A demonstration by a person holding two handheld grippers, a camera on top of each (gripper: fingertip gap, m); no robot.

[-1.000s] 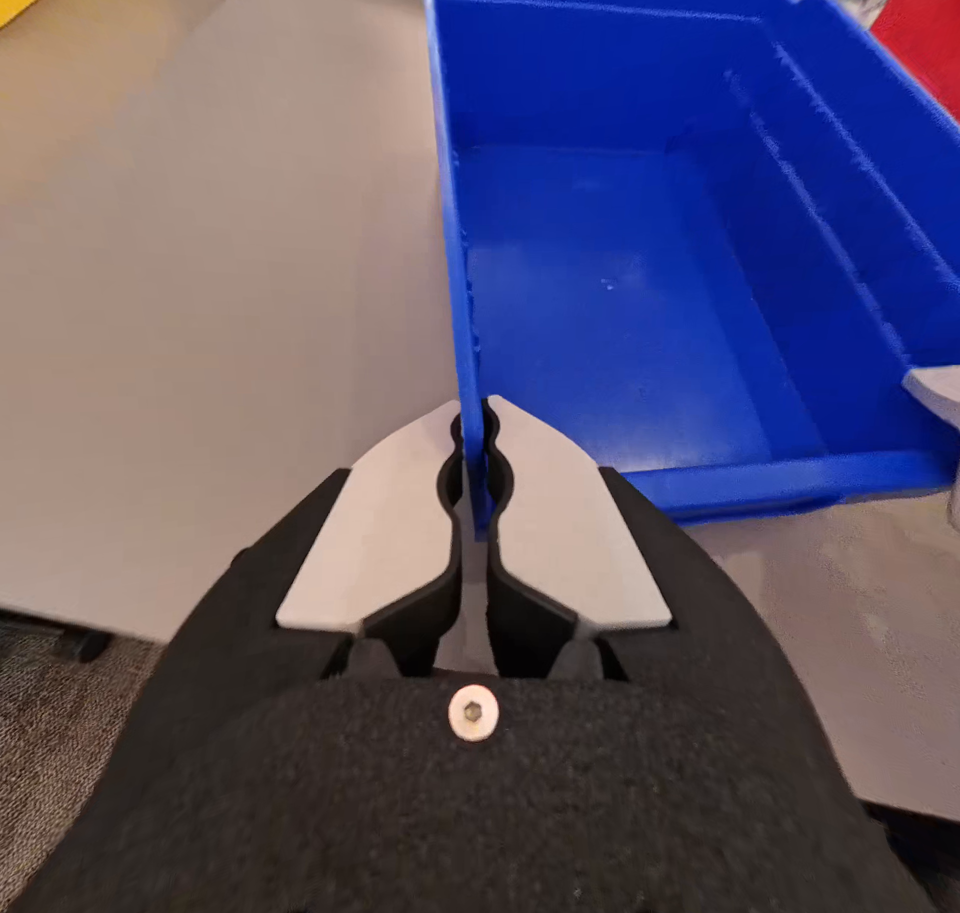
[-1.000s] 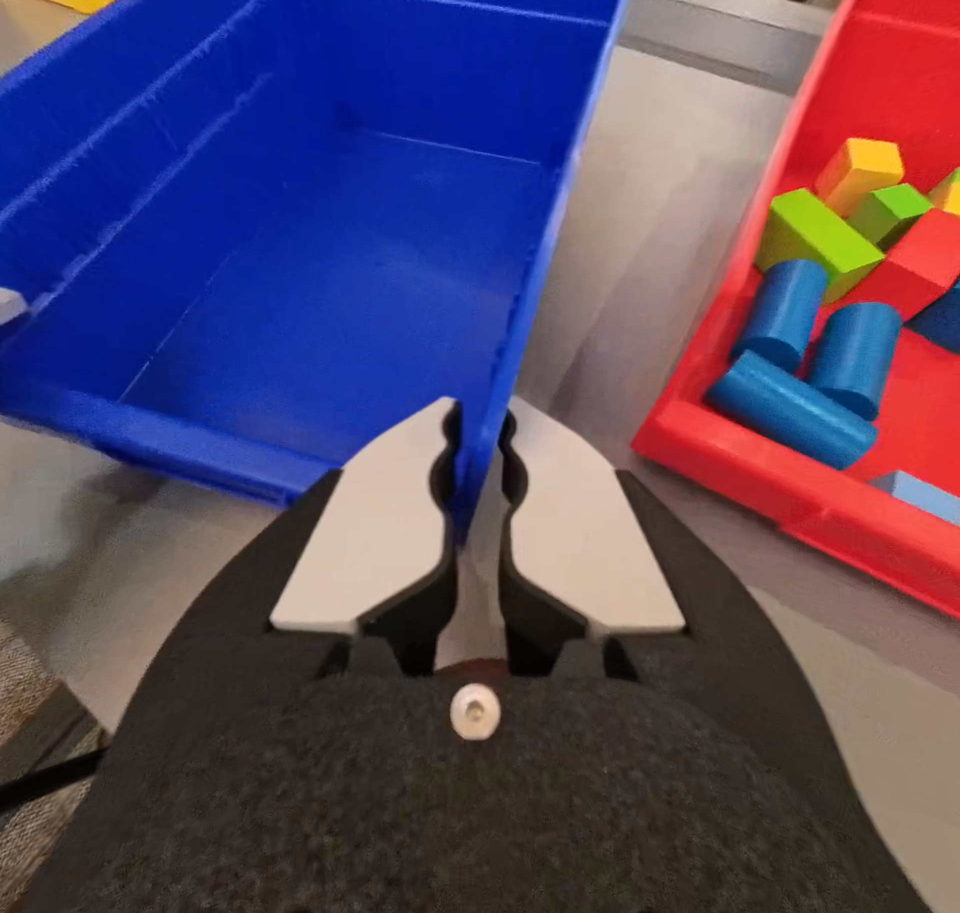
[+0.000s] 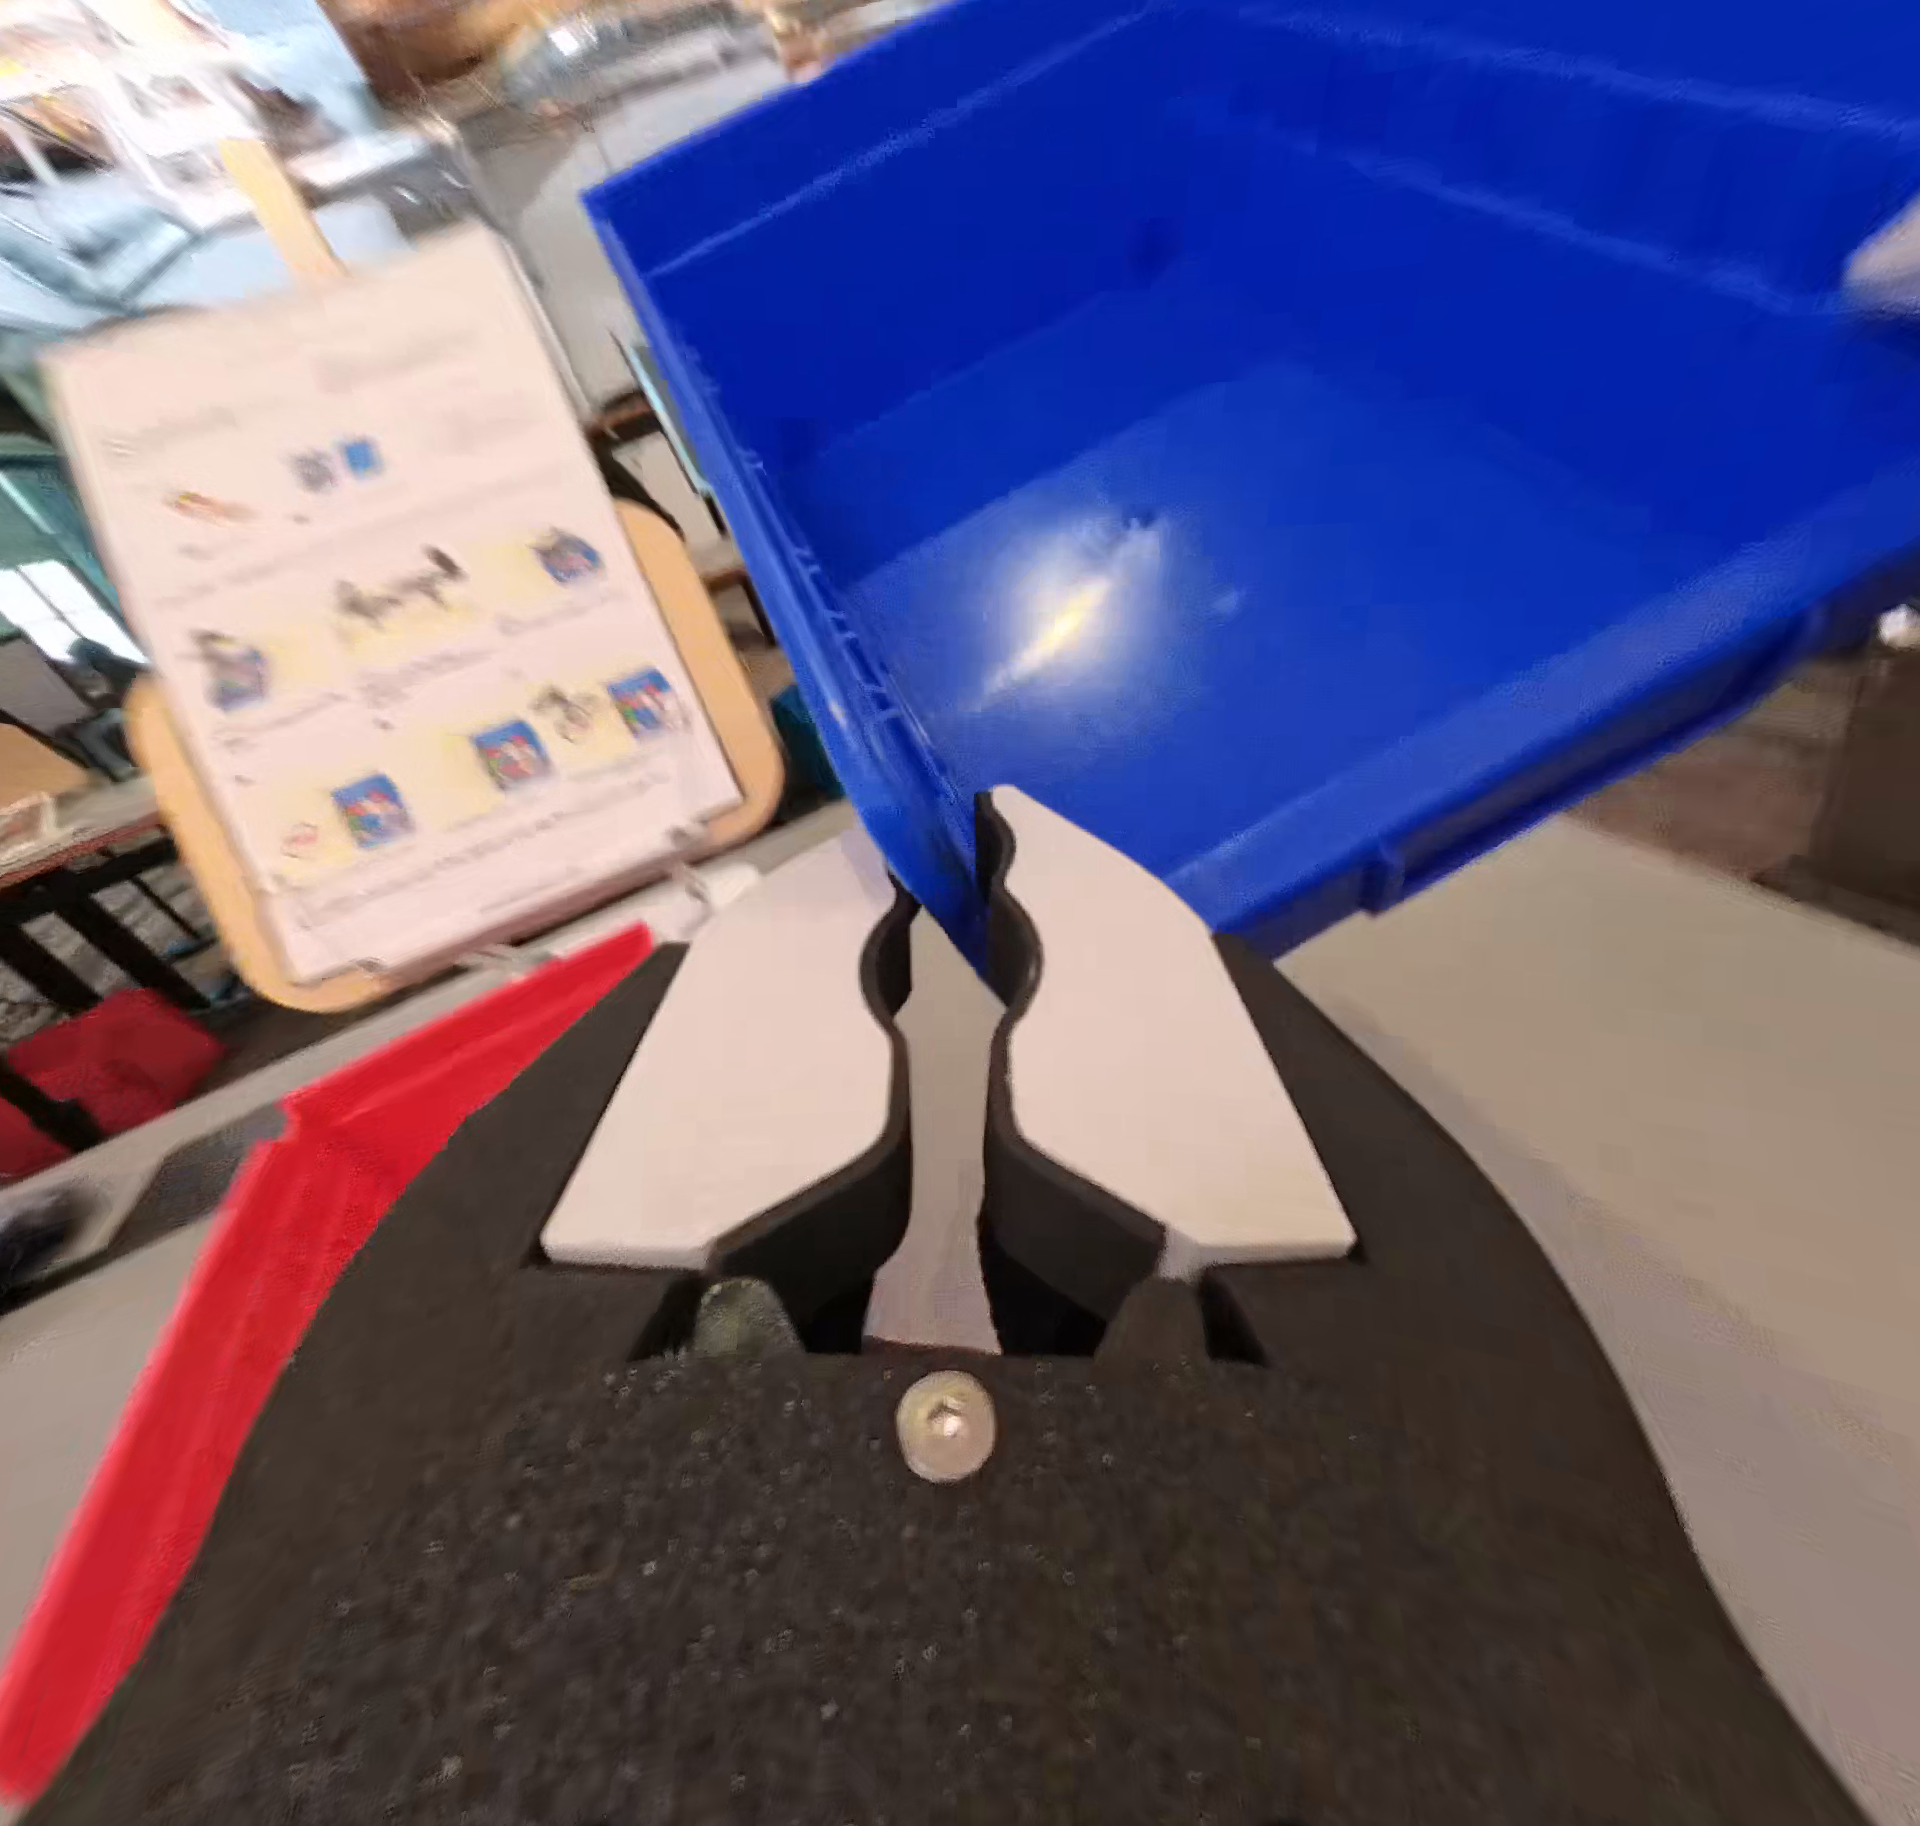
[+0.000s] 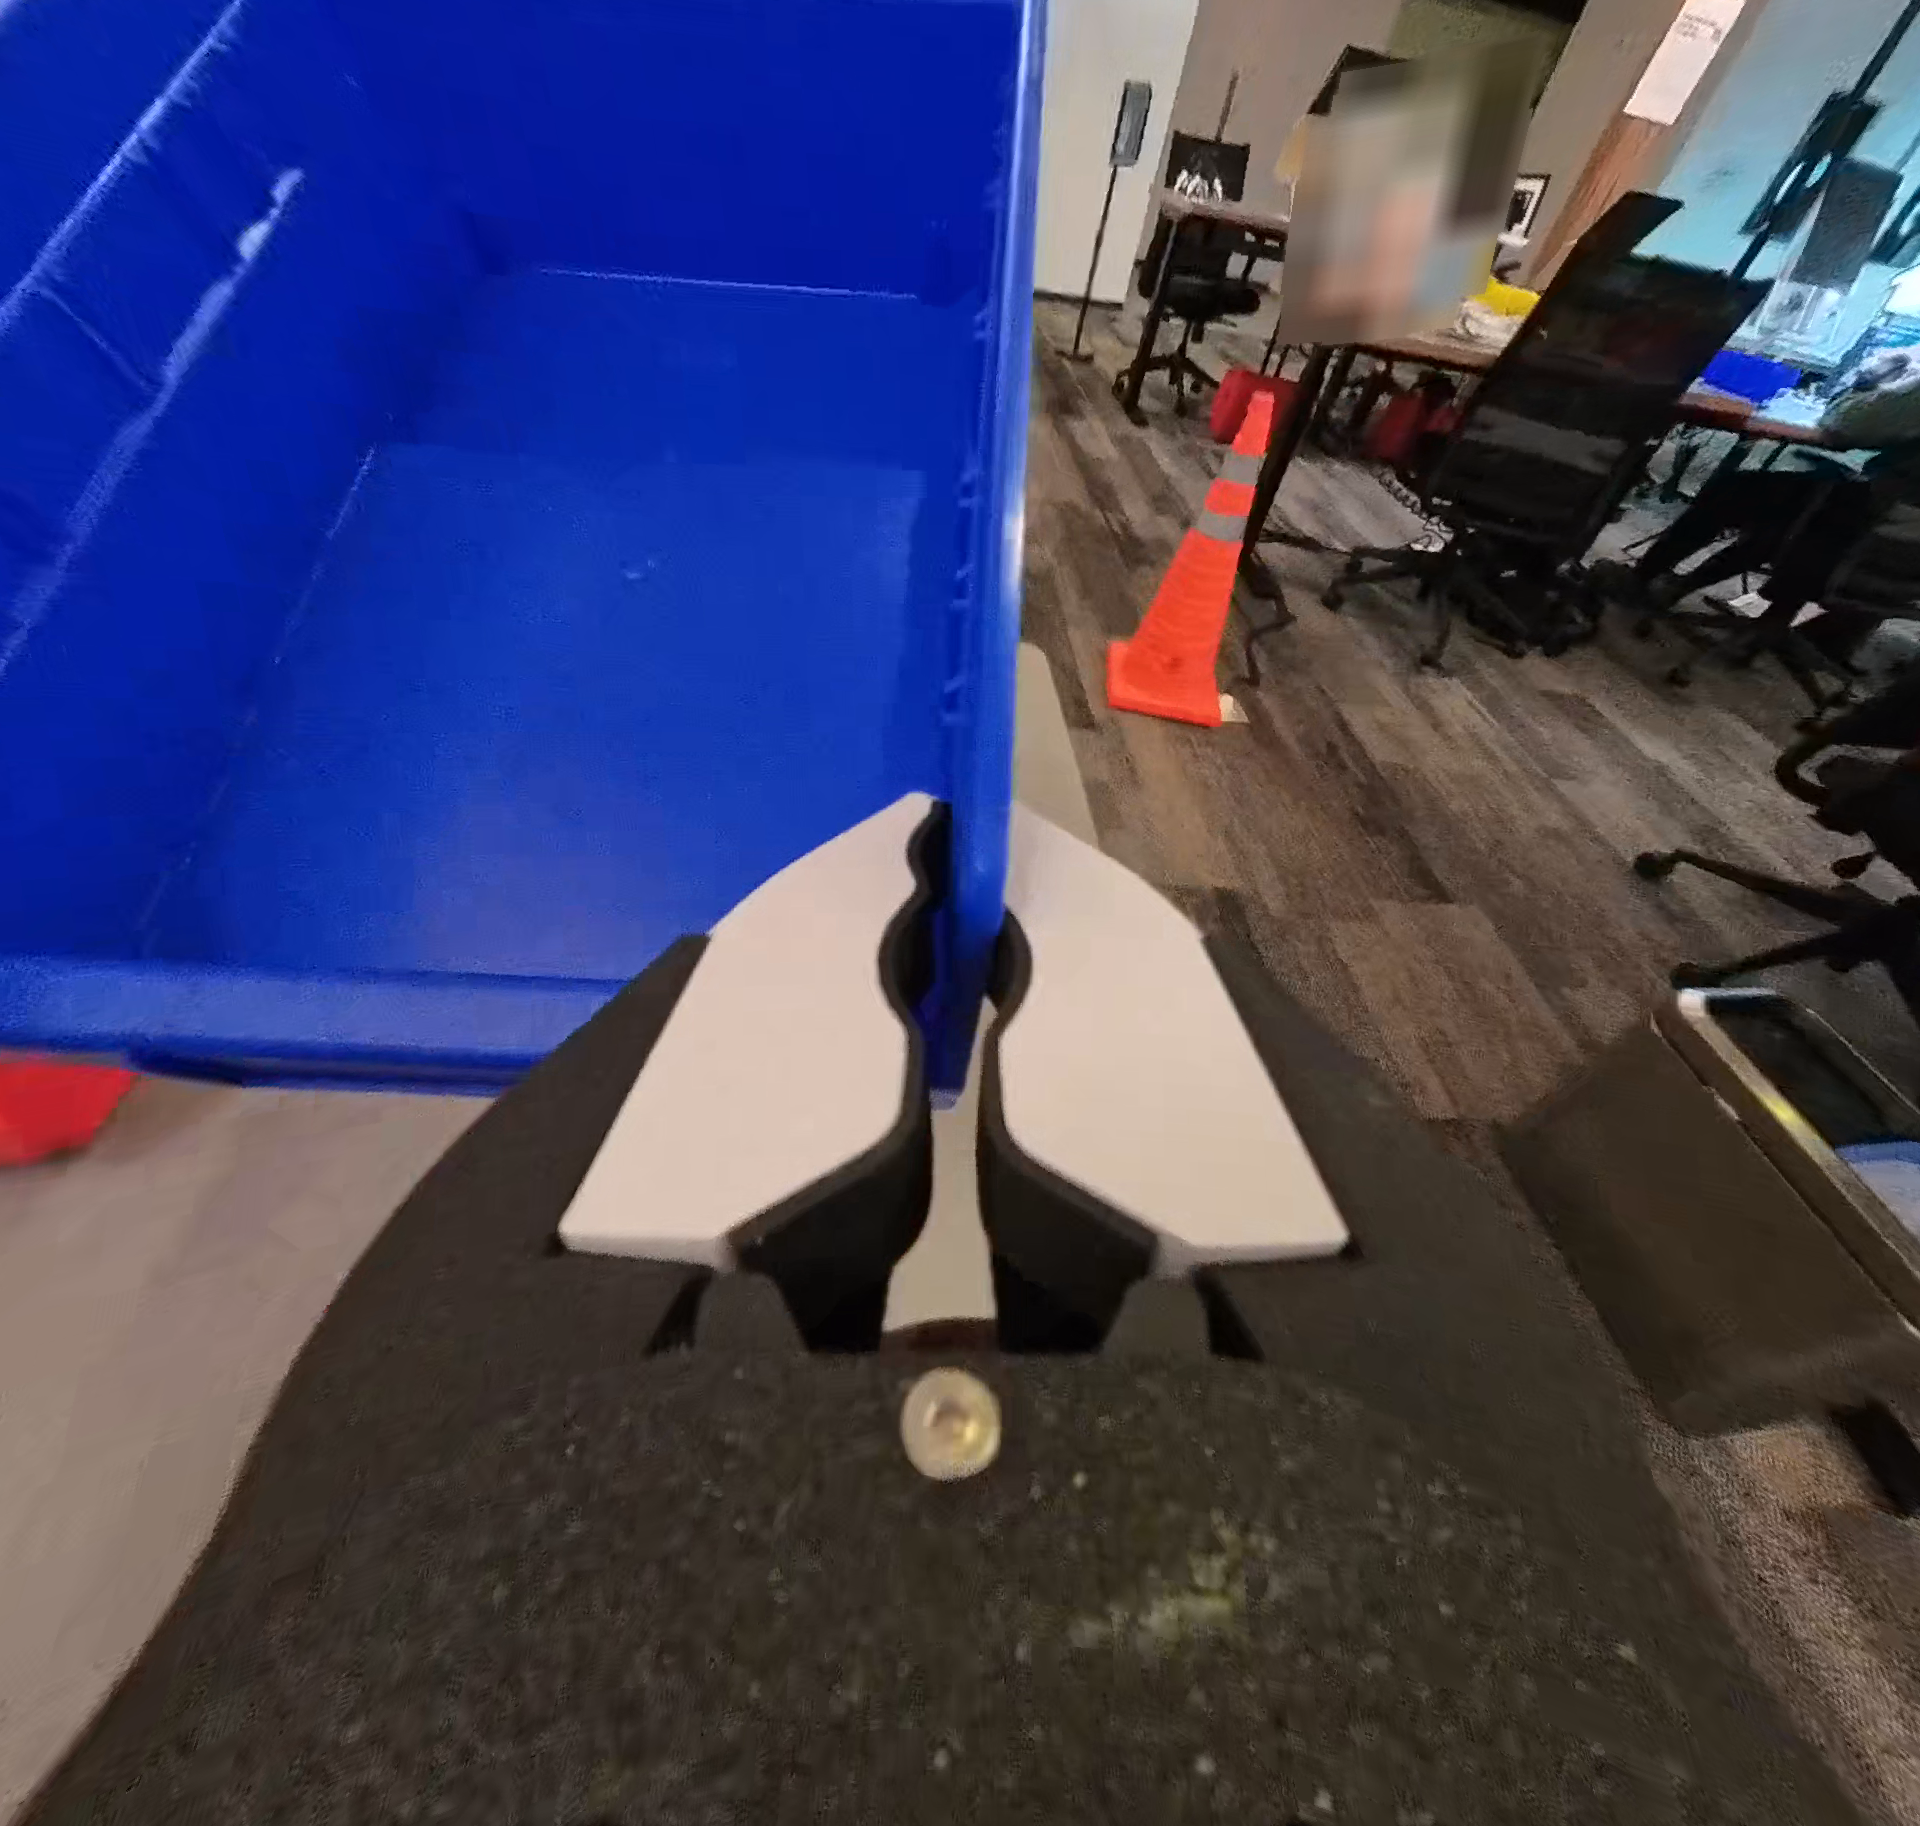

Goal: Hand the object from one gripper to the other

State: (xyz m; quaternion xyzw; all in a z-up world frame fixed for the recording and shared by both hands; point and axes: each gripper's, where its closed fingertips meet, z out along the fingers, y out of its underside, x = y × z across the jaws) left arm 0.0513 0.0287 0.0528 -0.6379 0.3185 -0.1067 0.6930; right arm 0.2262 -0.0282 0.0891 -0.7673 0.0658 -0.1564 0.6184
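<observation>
An empty blue plastic bin (image 3: 1299,488) is held up off the table, tilted. My left gripper (image 3: 951,846) is shut on the bin's left side wall near its front corner. My right gripper (image 4: 966,841) is shut on the bin's right side wall (image 4: 1003,426) near the front corner. The other gripper's pale fingertip shows at the far right edge of the left wrist view (image 3: 1886,264). The bin's floor is bare in both views.
A red bin's edge (image 3: 343,1184) lies at the lower left of the left wrist view, and a corner shows under the blue bin (image 4: 52,1106). A picture board (image 3: 384,613) stands behind. An orange cone (image 4: 1195,592), office chairs (image 4: 1538,446) and desks stand on the wood floor. The grey table (image 3: 1558,1101) is below.
Both grippers have lifted the blue bin off the table and tilted it. The views now look out into the room instead of down at the tabletop.
</observation>
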